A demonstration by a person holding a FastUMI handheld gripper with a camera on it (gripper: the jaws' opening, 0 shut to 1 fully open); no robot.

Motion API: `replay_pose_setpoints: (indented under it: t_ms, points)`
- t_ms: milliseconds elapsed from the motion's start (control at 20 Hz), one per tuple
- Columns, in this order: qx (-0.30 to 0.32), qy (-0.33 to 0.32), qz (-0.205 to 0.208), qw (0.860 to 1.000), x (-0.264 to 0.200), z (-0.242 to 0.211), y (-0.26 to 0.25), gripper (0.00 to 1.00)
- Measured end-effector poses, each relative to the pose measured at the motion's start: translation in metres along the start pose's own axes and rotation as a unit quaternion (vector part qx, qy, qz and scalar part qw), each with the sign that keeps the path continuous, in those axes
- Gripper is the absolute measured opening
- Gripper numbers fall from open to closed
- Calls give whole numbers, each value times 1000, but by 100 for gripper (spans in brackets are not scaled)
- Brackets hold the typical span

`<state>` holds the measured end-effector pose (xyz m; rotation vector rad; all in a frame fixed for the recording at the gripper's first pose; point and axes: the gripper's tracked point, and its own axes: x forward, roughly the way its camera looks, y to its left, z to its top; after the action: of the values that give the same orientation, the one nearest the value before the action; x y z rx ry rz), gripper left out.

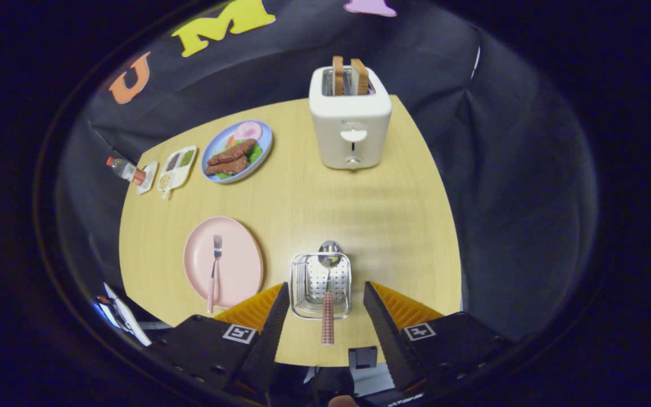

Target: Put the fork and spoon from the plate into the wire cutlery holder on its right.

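Observation:
A wire cutlery holder (pixel 321 285) stands on the wooden table (pixel 359 203), just ahead of my fingers and between them. A spoon (pixel 328 294) lies across it, bowl on the far rim, checked handle sticking out over the near rim toward me. To the holder's left sits a pink plate (pixel 243 265) with a fork (pixel 215 271) on it, tines pointing away, its checked handle hanging over the plate's near edge. My gripper (pixel 325 302) hovers above the table's near edge, open, fingers apart on either side of the spoon handle without touching it.
A white toaster (pixel 350 121) with two bread slices stands at the far side. A blue plate of food (pixel 238 151), a small divided dish (pixel 177 168) and a bottle (pixel 126 170) lie at the far left. Bare tabletop stretches between toaster and holder.

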<state>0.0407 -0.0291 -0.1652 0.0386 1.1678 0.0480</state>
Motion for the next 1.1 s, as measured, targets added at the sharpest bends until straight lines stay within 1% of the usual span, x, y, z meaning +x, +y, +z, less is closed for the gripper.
replay_pose_setpoints:
  t_ms: [150, 300, 400, 500, 600, 700, 800, 950, 1100]
  points:
    - [-24, -83, 13, 996, -20, 19, 25, 84]
    - [-43, -160, 48, 985, -37, 22, 67, 92]
    - [-53, -202, 60, 976, -40, 16, 94, 92]
    - [-63, -208, 69, 974, -34, -4, 124, 93]
    - [-59, -202, 80, 974, -20, -26, 153, 93]
    - [-50, -194, 81, 976, 0, -47, 175, 93]
    - [-43, -187, 71, 979, 24, -64, 189, 93]
    - [-52, -180, 49, 981, 57, -84, 200, 94]
    - [-46, -154, 40, 986, 85, -107, 211, 94]
